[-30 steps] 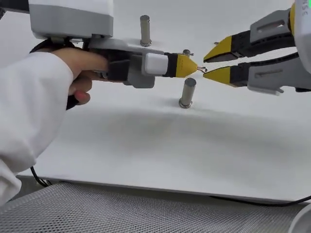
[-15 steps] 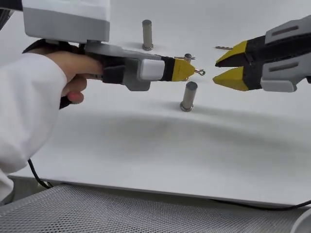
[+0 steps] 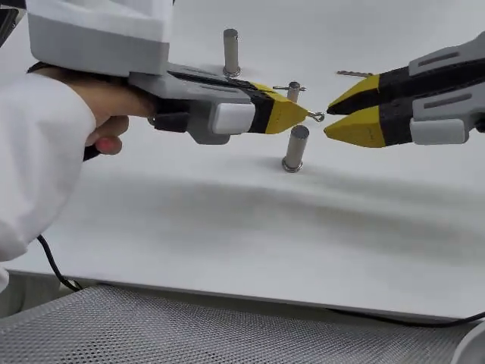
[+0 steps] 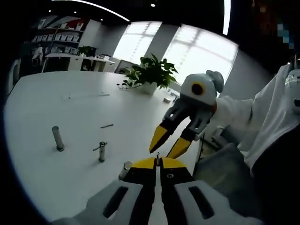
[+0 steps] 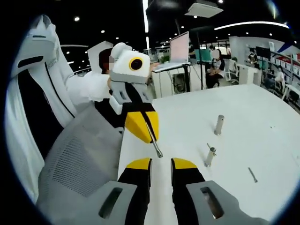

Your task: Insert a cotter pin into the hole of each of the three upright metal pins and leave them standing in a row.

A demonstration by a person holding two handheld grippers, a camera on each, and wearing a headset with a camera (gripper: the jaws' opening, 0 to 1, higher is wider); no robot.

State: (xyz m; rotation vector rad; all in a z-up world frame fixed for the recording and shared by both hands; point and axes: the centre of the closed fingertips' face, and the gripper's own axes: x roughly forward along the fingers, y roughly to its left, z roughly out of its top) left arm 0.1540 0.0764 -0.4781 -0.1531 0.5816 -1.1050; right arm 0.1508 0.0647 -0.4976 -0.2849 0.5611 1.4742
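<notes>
In the head view, the left tool [image 3: 303, 114] is shut tight on a cotter pin [image 3: 315, 116], up in the air above the white surface [image 3: 227, 227]. The pin's little loop points at the right tool [image 3: 328, 120], whose jaws are a little way open. Behind and below stand the back pin [image 3: 230, 51], the middle pin [image 3: 293, 91] and the front pin [image 3: 295, 148]. The middle pin has a fitted cotter pin [image 3: 284, 88] through its top. A spare cotter pin [image 3: 352, 73] lies flat on the surface.

In the left gripper view, the left tool pinches the cotter pin between closed tips.

In the right gripper view, the right tool holds nothing, and the loop hangs just above the gap between its jaws. I think the pin is being passed over. The right tool should close straight on the loop before the left tool lets go.

I count three upright metal pins, three cotter pins and two tools.
</notes>
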